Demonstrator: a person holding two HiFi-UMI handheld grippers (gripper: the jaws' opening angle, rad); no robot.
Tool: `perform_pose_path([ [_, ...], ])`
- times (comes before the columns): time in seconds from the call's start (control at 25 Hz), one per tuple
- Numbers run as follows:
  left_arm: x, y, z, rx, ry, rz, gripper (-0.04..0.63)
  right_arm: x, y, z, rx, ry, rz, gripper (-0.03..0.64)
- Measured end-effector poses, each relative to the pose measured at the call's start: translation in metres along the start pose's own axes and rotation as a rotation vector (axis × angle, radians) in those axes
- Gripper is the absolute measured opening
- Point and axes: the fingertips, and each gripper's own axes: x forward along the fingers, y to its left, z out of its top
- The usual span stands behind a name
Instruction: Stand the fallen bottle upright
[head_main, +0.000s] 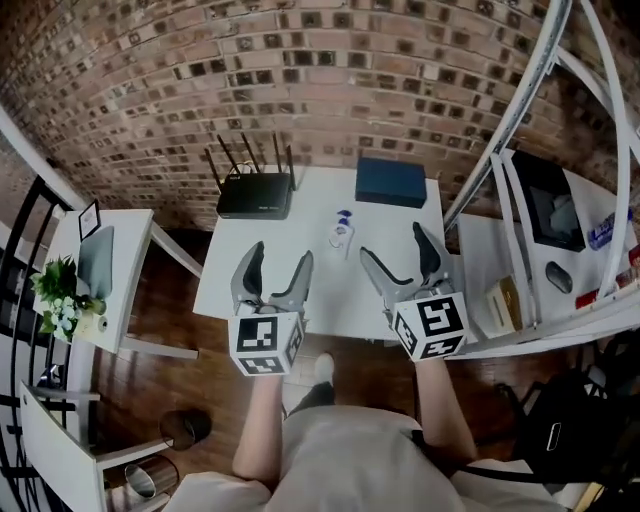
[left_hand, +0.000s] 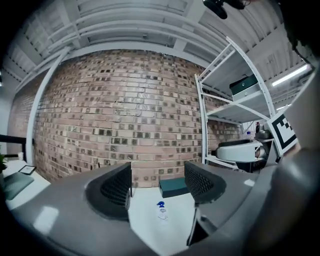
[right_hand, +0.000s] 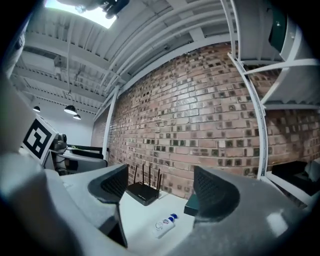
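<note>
A small clear bottle (head_main: 342, 233) with a blue cap lies on its side in the middle of the white table (head_main: 260, 300), cap toward the brick wall. Both grippers hover over the table's near edge, level and short of the bottle. My left gripper (head_main: 280, 256) stands open to the bottle's near left, with nothing between its fingers. My right gripper (head_main: 392, 244) is open and empty at the near right. The left gripper view has the bottle (left_hand: 161, 210) lying ahead between the jaws of the left gripper (left_hand: 159, 183). In the right gripper view the bottle (right_hand: 165, 225) lies ahead of the right gripper (right_hand: 160, 186).
A black router (head_main: 256, 192) with antennas stands at the table's back left, a dark blue box (head_main: 391, 182) at the back right. A white shelf unit (head_main: 560, 230) with devices is at the right. At the left stands a side table with a plant (head_main: 58, 295). Bins (head_main: 165, 450) sit on the wooden floor.
</note>
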Motion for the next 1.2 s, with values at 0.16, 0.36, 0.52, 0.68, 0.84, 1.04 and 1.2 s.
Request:
perform_pose_path([
  [0.16,0.046,0.017,-0.013,-0.019,0.029,-0.058,0.344,0.037,-0.006,-0.018,0.002,0.045,-0.021,0.399],
  [0.36,0.094,0.019,-0.040,-0.045,0.089,-0.088,0.344,0.068,-0.015,-0.035,-0.011,0.076,0.020,0.399],
  [0.52,0.132,0.011,-0.050,-0.056,0.147,-0.114,0.342,0.096,-0.042,-0.041,0.032,0.093,0.014,0.399],
  [0.68,0.163,0.003,-0.083,-0.081,0.247,-0.133,0.337,0.115,-0.068,-0.058,0.058,0.128,0.011,0.399],
  [0.84,0.189,-0.005,-0.130,-0.096,0.369,-0.154,0.334,0.128,-0.100,-0.070,0.094,0.151,-0.016,0.399],
  [1.04,0.209,-0.009,-0.201,-0.137,0.574,-0.171,0.336,0.140,-0.125,-0.091,0.098,0.200,-0.020,0.399],
  [1.2,0.233,-0.021,-0.236,-0.146,0.699,-0.230,0.342,0.148,-0.147,-0.102,0.142,0.217,-0.037,0.399],
])
